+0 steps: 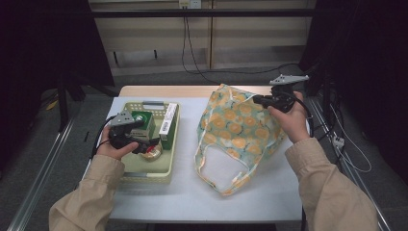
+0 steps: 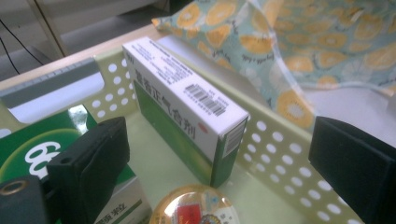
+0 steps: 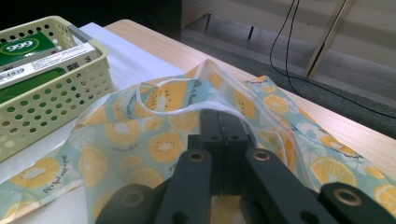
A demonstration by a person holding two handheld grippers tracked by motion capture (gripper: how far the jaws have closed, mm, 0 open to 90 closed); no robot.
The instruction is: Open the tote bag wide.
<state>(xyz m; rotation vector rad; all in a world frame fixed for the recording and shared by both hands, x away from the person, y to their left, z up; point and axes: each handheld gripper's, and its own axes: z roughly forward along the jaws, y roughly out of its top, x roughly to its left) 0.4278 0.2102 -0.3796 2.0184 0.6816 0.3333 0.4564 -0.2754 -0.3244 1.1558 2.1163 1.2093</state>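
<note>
High view: right hand [image 1: 288, 118] raised at far right of table, right gripper [image 1: 262, 100] clamped on fruit-print bag [image 1: 238, 130] rim, lifting it. Left hand [image 1: 113, 147] low over basket [image 1: 144, 174]; left gripper [image 2: 215, 163] jaws spread, empty, above white-green box [image 2: 187, 107] and round tin [image 2: 194, 207].

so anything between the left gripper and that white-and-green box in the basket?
Nothing visible. The left gripper is open, and the white-and-green box stands straight ahead between its jaws, against the basket wall.

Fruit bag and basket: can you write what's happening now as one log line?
right gripper shut on fruit bag | left gripper open over basket | white-green box between fingers, untouched
</note>
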